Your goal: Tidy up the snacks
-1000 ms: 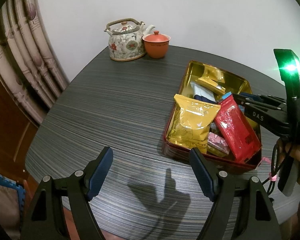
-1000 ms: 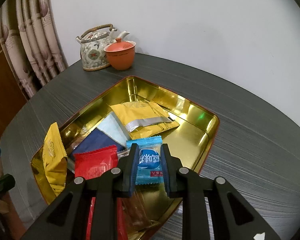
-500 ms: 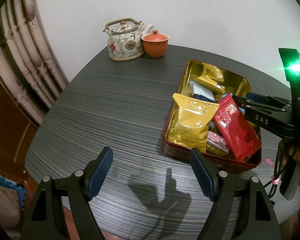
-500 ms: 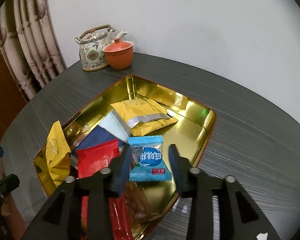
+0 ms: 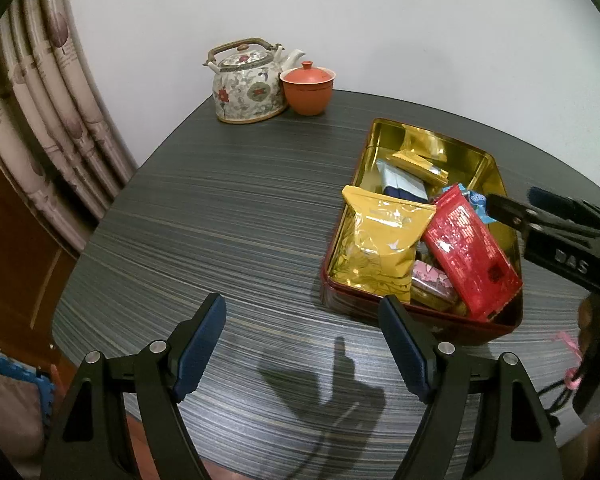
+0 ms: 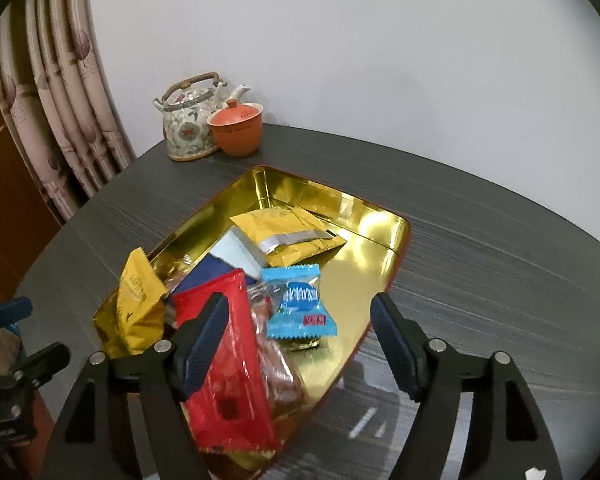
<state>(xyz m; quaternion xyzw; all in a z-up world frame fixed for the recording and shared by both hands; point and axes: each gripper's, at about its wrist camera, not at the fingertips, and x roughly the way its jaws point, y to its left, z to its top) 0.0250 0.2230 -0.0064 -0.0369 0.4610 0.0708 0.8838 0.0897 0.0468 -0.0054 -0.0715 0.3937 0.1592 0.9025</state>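
Observation:
A gold tin tray [image 6: 384, 228] [image 5: 496, 172] on the dark table holds several snack packets. A small blue candy packet [image 6: 300, 304] lies loose in the tray, between and just beyond my right gripper's [image 6: 300, 336] open fingers. A red packet [image 6: 228, 364] [image 5: 468, 252] and a yellow bag [image 5: 380, 248] [image 6: 140, 304] lean at the tray's near end. A flat yellow packet [image 6: 288, 232] lies further back. My left gripper [image 5: 302, 348] is open and empty over bare table left of the tray. The right gripper also shows in the left wrist view [image 5: 516, 208].
A floral teapot [image 5: 248, 80] [image 6: 188, 120] and an orange lidded cup [image 5: 308, 88] [image 6: 238, 128] stand at the table's far edge by the wall. Curtains [image 5: 40, 100] hang on the left. The table edge runs close below my left gripper.
My right gripper opened and let go of the blue candy packet, which now lies in the tray. The gripper drew back and up. The left gripper barely moved.

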